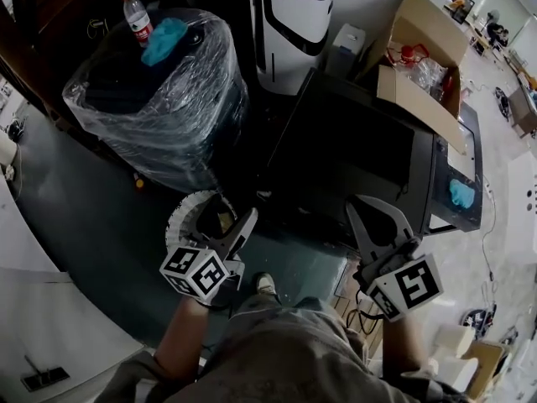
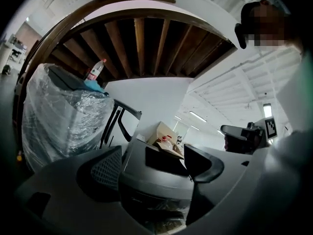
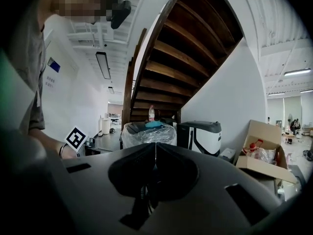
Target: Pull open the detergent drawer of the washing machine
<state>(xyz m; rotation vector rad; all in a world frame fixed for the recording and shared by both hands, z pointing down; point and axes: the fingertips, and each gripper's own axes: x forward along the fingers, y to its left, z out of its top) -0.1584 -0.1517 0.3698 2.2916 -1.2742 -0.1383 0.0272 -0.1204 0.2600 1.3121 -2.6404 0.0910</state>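
The dark washing machine (image 1: pixel 352 154) stands in front of me, its front panel (image 1: pixel 456 175) turned to the right, with a blue patch on it. I cannot pick out the detergent drawer for sure. My left gripper (image 1: pixel 223 222) is held off the machine's near left corner, open and empty. In the left gripper view the grey machine (image 2: pixel 156 177) shows between the spread jaws of the left gripper (image 2: pixel 154 168), still some way off. My right gripper (image 1: pixel 362 212) hovers over the machine's near edge; in its own view the right gripper (image 3: pixel 155 153) is shut on nothing.
An open cardboard box (image 1: pixel 419 65) of bottles sits on the machine's far side. To the left stands a plastic-wrapped appliance (image 1: pixel 159 99) with a water bottle (image 1: pixel 137 17) and a blue cloth (image 1: pixel 164 39) on top. A white and black unit (image 1: pixel 289 23) stands behind. A wooden staircase (image 3: pixel 195 58) rises overhead.
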